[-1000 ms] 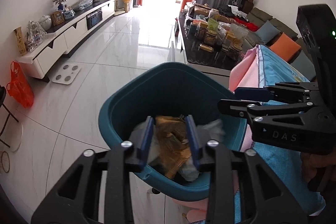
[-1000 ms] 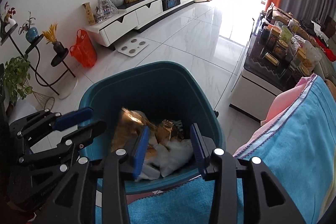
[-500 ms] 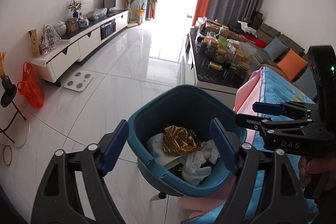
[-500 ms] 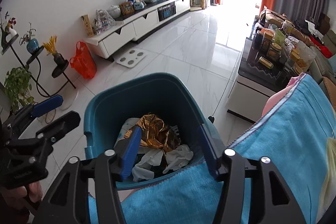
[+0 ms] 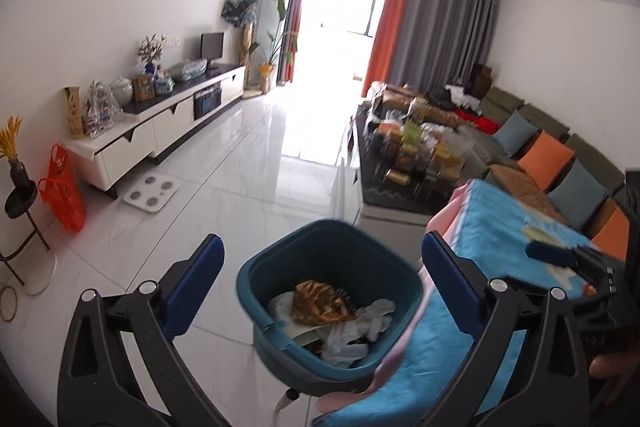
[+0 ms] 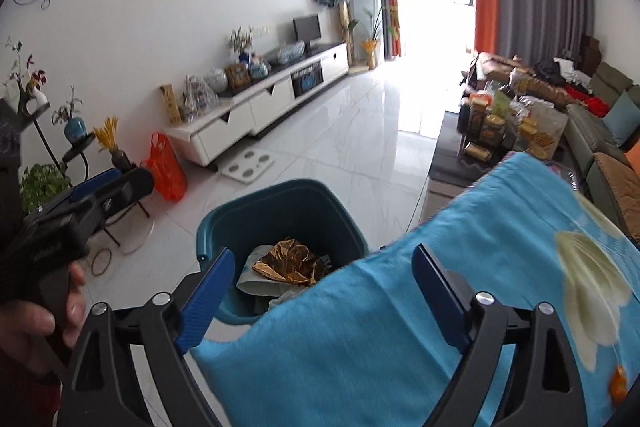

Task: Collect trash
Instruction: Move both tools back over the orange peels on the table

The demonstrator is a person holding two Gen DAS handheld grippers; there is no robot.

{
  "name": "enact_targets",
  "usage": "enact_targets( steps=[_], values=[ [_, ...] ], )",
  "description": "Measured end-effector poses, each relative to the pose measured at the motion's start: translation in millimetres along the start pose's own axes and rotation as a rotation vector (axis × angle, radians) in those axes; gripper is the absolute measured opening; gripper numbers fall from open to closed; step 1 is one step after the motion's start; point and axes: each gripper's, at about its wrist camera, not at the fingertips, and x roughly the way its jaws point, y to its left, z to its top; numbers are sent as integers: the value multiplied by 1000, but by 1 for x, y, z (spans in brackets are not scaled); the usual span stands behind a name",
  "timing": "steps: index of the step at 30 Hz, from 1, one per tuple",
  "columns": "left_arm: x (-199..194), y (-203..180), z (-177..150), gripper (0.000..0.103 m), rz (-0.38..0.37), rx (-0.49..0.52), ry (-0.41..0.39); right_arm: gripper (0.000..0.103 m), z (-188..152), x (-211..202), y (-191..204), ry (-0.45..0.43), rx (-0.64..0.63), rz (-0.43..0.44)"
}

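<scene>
The gold wrapper (image 5: pixel 322 301) lies in the teal bin (image 5: pixel 280 255) beside the blue-covered worktop (image 6: pixel 480 227). Both the left claw (image 5: pixel 320 283) and right claw (image 6: pixel 320 291) gape wide, empty. The drop looks done; next, find more trash.

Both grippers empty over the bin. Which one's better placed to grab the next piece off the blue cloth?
Probably right. The right gripper is open and already over the blue cloth, where an orange scrap lies. The left gripper, also open, frames the bin over the floor.
</scene>
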Motion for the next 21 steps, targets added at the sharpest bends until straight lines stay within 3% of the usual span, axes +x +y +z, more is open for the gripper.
enact_targets(
  steps=[11, 21],
  values=[
    [-43, -82, -1, 97, -194, 103, -80, 96, -54, -87, -39, -104, 127, -118],
    [-54, -160, -34, 97, -375, 232, -43, 96, -117, -145, -74, -153, 247, -328]
  ],
)
